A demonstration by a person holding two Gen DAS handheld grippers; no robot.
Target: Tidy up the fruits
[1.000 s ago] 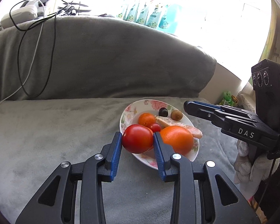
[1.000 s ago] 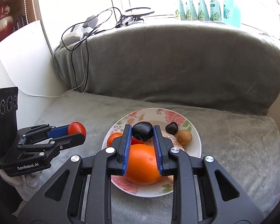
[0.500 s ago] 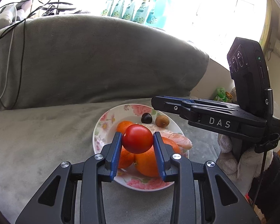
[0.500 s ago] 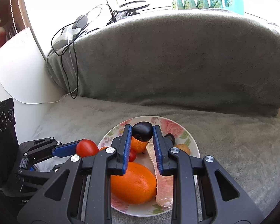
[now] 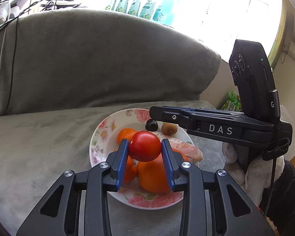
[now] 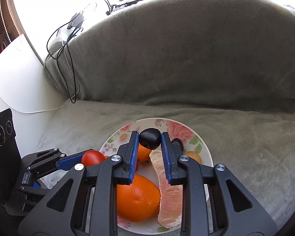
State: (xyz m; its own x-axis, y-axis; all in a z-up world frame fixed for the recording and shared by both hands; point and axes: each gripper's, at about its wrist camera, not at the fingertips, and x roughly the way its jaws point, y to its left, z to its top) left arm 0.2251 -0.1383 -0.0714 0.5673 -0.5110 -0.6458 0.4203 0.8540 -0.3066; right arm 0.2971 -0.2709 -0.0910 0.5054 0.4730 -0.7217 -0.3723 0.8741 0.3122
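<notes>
Both grippers have slid in over the plate (image 6: 203,147) since a second ago.
Left gripper (image 5: 144,148) clamps a tomato (image 5: 145,146), right gripper (image 6: 149,140) a dark plum (image 6: 149,138); grey blanket (image 6: 245,137), bright window behind.

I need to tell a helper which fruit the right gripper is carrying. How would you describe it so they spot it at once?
Start at the flowered plate on the grey blanket. Above it, the right gripper pinches a small dark plum between its blue pads. It is near-black and glossy, unlike the oranges below and the red tomato in the left gripper.
</notes>
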